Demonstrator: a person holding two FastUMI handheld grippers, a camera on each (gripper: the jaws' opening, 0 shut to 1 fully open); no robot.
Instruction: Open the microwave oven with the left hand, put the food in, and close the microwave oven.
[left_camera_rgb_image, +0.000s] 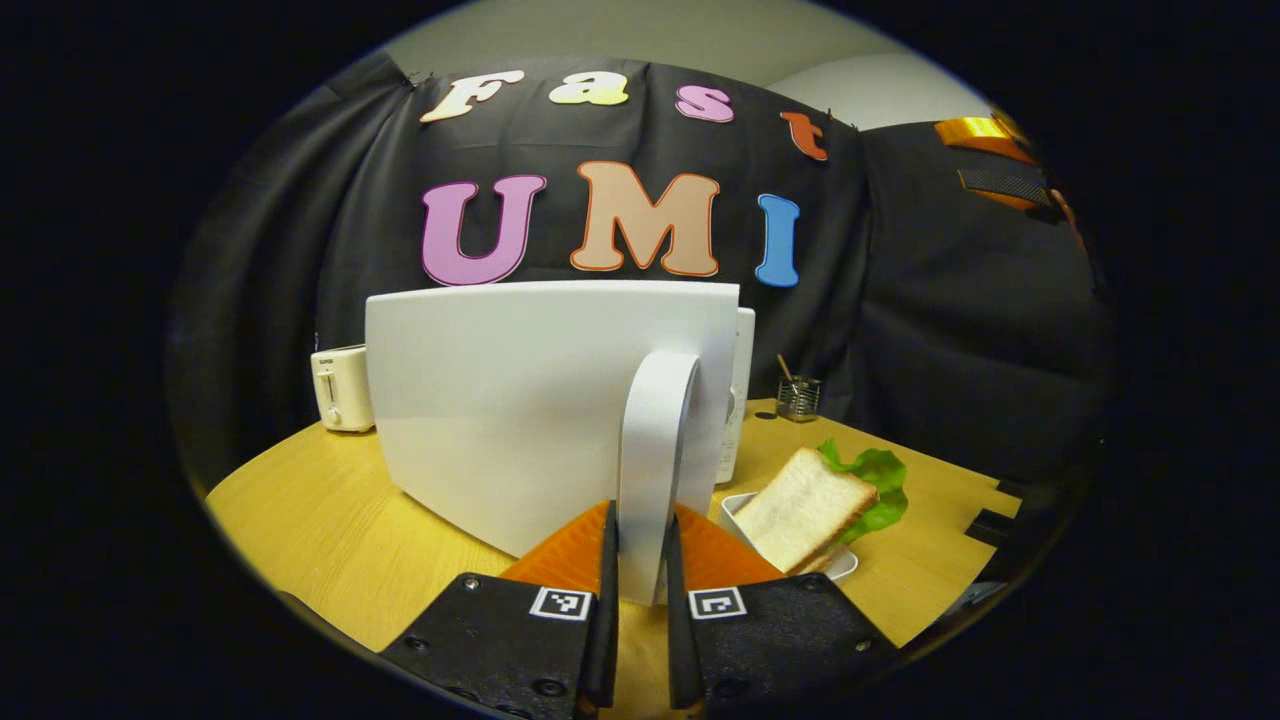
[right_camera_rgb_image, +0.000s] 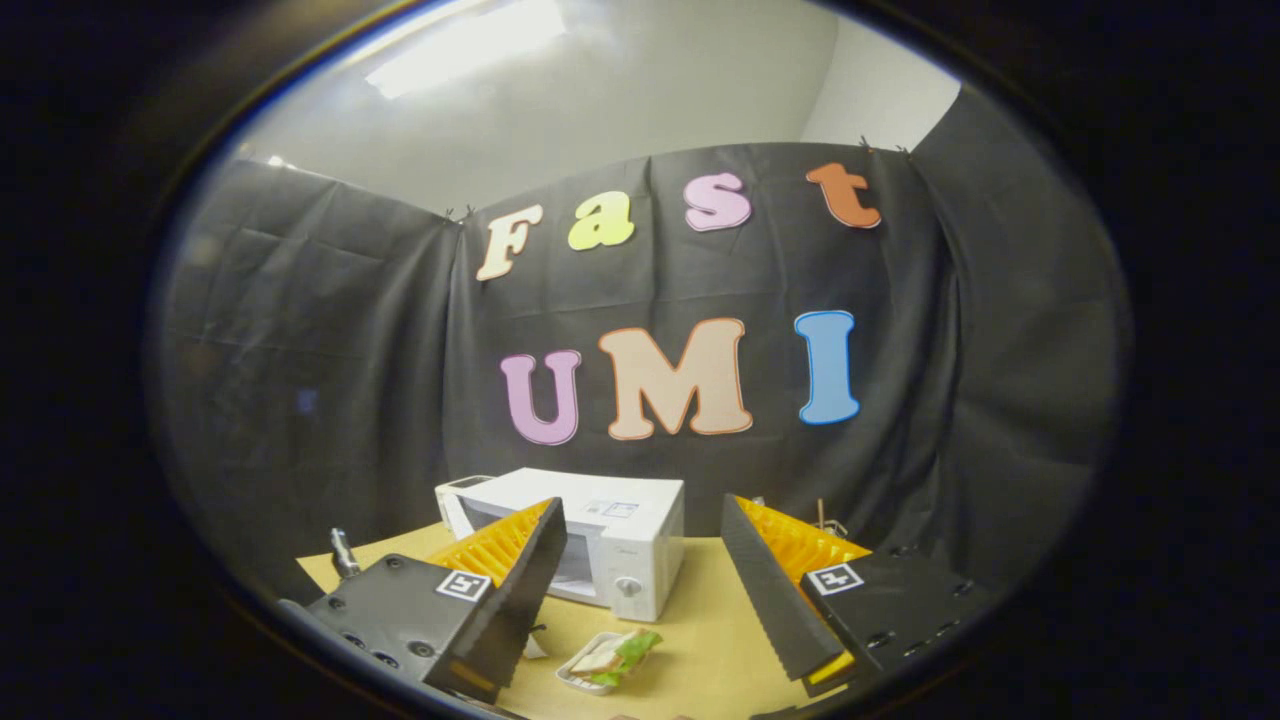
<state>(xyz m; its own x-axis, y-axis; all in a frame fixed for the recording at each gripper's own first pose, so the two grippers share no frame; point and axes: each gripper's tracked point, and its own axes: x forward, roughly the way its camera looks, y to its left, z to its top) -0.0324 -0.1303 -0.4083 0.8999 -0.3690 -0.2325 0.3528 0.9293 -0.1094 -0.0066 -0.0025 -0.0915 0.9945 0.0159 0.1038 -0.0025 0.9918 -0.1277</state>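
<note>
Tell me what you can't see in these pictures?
- Oven inside: left gripper view, the swung-out door hides it.
- Oven opening: right gripper view, a right gripper finger covers it.
- Sandwich filling: too small there.
- Cup contents: too small, left gripper view.

Both grippers are built the same — left gripper (left_camera_rgb_image: 640, 560) and right gripper (right_camera_rgb_image: 640, 590): black screwed plates, square black-and-white markers stuck on top, ribbed orange wedges behind black-padded fingers (right_camera_rgb_image: 765, 590).
</note>
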